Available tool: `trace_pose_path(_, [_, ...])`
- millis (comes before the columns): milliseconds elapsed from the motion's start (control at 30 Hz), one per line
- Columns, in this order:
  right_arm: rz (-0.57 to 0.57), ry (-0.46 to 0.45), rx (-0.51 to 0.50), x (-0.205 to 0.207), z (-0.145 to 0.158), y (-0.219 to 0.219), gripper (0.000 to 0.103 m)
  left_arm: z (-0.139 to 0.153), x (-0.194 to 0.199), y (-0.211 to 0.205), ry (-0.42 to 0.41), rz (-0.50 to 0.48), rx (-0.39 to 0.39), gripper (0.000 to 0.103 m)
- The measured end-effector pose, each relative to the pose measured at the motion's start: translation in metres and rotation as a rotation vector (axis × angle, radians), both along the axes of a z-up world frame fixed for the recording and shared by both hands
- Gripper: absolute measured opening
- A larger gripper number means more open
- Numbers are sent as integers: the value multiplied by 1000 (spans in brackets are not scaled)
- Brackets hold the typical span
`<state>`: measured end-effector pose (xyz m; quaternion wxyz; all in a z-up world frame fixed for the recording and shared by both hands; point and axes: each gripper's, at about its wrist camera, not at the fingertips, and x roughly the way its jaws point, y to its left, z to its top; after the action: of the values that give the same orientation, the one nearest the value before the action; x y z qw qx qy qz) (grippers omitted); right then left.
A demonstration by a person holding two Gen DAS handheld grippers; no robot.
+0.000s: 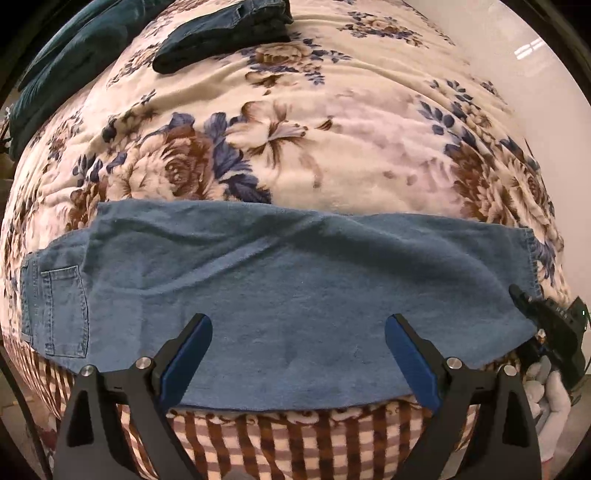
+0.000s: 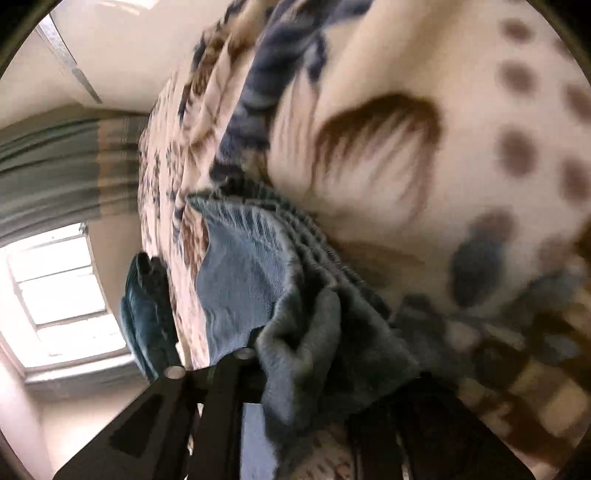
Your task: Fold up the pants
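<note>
**Across the lower half of the frame: jeans laid flat, one end pinched**

Across the lower half of the left wrist view, the blue jeans (image 1: 288,291) lie spread along the near edge of the bed's floral blanket (image 1: 295,140). The left gripper (image 1: 297,354) hangs above them, jaws wide apart and empty. At lower right, the right gripper (image 1: 532,314), held by a white-gloved hand (image 1: 546,387), has its jaws clamped on bunched denim at the hem. Folded dark pants (image 1: 225,33) sit at upper left.
</note>
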<state>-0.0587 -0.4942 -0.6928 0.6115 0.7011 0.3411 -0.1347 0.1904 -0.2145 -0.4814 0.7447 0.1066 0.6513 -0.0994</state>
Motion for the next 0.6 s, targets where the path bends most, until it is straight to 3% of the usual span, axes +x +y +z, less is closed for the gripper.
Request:
trace_pose_path(33, [33,-10,14,10,-3,1,41,-2,0,1,4,5,4,96])
trace_pose_path(133, [58,33,-34,30,-4,4,42,-9,2,3,22,16,9,96])
trace_pose_path(267, [2,54,-101,34,14,10,8,-4,4,4,15,4,-4,96])
trace_pose_path(400, [-21,37,-190,31,57,25,7,5,6,12,-12,-23,8,96])
trace_pose_path(600, [78,37,-337,77,135,65,7,31,15,52,-81,-27,10,96])
